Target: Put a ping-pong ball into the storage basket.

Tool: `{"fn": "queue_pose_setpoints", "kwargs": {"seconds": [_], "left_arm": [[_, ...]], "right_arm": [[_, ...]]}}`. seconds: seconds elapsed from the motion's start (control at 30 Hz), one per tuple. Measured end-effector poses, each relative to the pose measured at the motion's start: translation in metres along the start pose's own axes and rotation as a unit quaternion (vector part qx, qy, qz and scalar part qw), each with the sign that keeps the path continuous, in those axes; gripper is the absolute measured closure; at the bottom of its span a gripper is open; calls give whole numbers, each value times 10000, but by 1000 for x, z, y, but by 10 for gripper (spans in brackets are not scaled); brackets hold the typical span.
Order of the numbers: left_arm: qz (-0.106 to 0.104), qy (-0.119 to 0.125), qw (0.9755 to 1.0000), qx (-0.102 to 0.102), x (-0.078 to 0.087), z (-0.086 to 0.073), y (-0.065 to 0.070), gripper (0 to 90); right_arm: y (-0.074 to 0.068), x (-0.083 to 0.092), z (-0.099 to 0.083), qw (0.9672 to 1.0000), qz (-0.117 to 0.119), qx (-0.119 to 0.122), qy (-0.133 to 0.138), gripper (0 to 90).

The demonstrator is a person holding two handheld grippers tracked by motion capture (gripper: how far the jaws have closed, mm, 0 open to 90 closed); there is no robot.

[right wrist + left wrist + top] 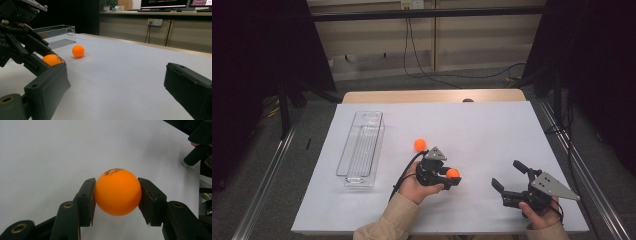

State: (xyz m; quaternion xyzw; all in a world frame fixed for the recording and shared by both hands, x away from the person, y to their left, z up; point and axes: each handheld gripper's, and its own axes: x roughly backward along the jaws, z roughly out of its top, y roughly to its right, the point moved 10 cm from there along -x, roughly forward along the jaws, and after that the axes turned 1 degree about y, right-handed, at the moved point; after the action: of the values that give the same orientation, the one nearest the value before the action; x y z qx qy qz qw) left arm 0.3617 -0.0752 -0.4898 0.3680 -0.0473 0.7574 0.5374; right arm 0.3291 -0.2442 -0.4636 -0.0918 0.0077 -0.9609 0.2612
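Nearest the person, at five o'clock on the white worktop (492, 125), the right tongs (508, 176) are held wide open, with nothing between the jaws. Just beyond, toward the centre, an orange ball (117, 192) is clamped between the pads of the left tongs (452, 176), pressed from both sides. A second orange ball (420, 145) is seen lying free at eleven o'clock from the held one. Farther off, at nine o'clock, a clear plastic box (361, 148) is set lengthwise.
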Motion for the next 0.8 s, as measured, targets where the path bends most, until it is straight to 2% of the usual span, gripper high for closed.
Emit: {"fn": "queue_pose_setpoints", "kwargs": {"seconds": [0.8], "left_arm": [[77,-31,9999,127,12,-2,-8,509]], "right_arm": [[0,0,0,10000,21,-12,7,47]]}}
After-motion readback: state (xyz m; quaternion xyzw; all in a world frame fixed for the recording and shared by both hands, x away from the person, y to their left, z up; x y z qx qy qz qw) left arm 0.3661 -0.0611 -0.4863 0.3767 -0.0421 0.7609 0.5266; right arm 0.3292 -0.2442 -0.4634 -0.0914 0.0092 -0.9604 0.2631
